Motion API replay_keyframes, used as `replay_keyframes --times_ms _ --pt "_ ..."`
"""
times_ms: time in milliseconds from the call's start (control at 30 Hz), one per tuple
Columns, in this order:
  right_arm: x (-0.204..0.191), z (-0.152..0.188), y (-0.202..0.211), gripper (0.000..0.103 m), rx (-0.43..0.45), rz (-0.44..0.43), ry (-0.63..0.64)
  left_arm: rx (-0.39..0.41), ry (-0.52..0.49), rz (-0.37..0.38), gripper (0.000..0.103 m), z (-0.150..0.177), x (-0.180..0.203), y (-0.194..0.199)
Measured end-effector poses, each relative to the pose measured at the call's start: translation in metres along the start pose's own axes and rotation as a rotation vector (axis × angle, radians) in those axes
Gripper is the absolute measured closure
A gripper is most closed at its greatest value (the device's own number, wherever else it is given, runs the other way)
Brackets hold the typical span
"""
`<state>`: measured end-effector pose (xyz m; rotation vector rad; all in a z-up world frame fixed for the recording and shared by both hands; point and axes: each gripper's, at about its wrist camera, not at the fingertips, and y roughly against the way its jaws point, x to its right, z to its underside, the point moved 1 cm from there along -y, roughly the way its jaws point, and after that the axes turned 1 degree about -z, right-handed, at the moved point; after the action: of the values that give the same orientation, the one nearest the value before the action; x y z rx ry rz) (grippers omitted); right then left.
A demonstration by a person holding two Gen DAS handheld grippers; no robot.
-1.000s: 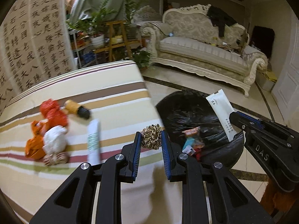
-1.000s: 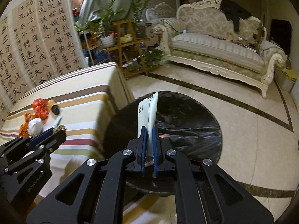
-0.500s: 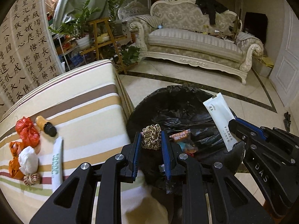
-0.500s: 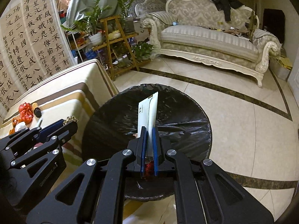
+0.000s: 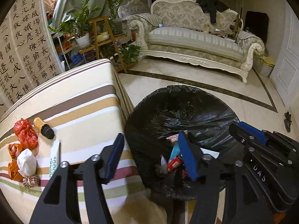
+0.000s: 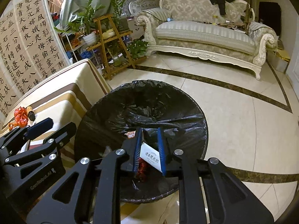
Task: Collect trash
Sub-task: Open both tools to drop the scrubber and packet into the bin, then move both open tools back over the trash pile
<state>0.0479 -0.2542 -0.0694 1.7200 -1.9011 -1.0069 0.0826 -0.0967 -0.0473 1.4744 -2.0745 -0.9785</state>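
Beside our striped bench [image 5: 78, 100], both tools, left tool [image 5: 149, 158] and right tool [image 6: 149, 149], gape empty over the bin [image 6: 142, 100]; the white packet [image 6: 151, 156] could snag the right tool.

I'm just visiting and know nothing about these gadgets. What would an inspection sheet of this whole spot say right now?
Surface: striped cloth-covered table, beside the bin.
Job's things: black-lined trash bin holding wrappers; white packet falling between the right fingers; red bags, white wad, small bottle and tube on the table.
Clutter: nothing seen beyond these.
Grippers: left gripper open, empty; right gripper open over the bin.
Cables: nothing seen.
Surroundings: sofa, plant stand, calligraphy screen.
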Motion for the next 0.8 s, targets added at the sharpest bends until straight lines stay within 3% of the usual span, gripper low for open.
replay_keyframes --times_ms 133,300,800 --pt "0.001 -0.001 0.003 0.076 0.008 -0.001 -0.001 0.002 0.022 -0.006 0.032 0.0 -0.009 0.006" --pt "-0.007 -0.003 0.006 0.069 0.011 -0.013 0.008 0.013 0.041 -0.025 0.03 0.003 -0.017 0.015" --pt "-0.066 0.0 0.009 0.064 -0.006 -0.104 0.1 0.028 0.155 -0.128 0.029 0.024 -0.085 0.043"
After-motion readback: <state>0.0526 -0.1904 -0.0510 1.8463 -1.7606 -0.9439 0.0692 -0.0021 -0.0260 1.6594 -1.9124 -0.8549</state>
